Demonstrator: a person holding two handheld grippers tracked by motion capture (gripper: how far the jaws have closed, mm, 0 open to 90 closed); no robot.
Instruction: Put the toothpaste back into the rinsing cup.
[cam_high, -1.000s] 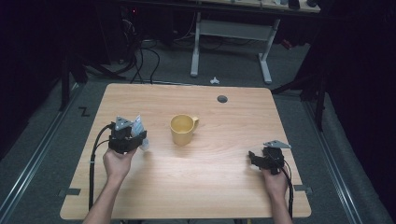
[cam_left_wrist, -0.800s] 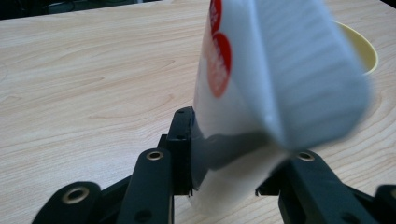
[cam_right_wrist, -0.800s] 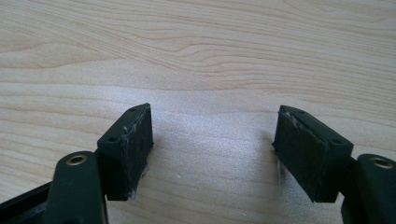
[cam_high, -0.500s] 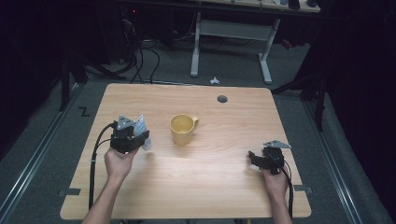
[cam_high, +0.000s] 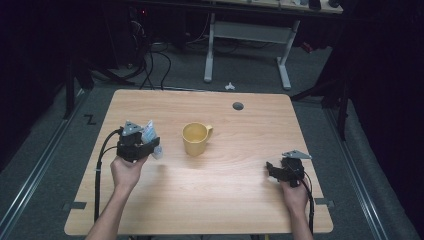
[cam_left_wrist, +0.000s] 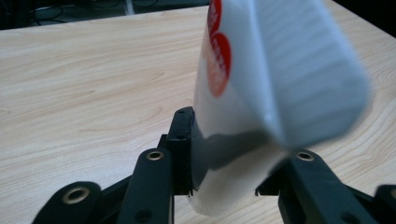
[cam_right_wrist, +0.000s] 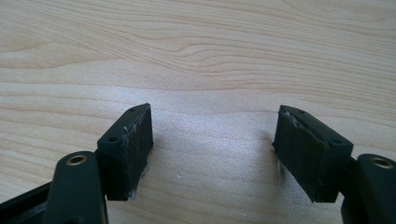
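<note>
White pouch (cam_left_wrist: 261, 93): clamped in left gripper (cam_high: 150, 146), long axis toward 1 o'clock; right gripper (cam_right_wrist: 215, 149) open, empty.

Pale wood-grain table (cam_high: 210, 200) filling the frame's middle, yellow mug (cam_high: 196, 138) at centre, white carton (cam_left_wrist: 261, 93) with red round marks in the black left gripper (cam_high: 150, 145), black right gripper (cam_high: 272, 169) with grey plate at lower right, dark grey floor (cam_high: 50, 150) around

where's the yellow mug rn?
In the high view the yellow mug stands upright near the middle of the table, handle toward the right, just right of the left claw and the white packet it grips.
</note>
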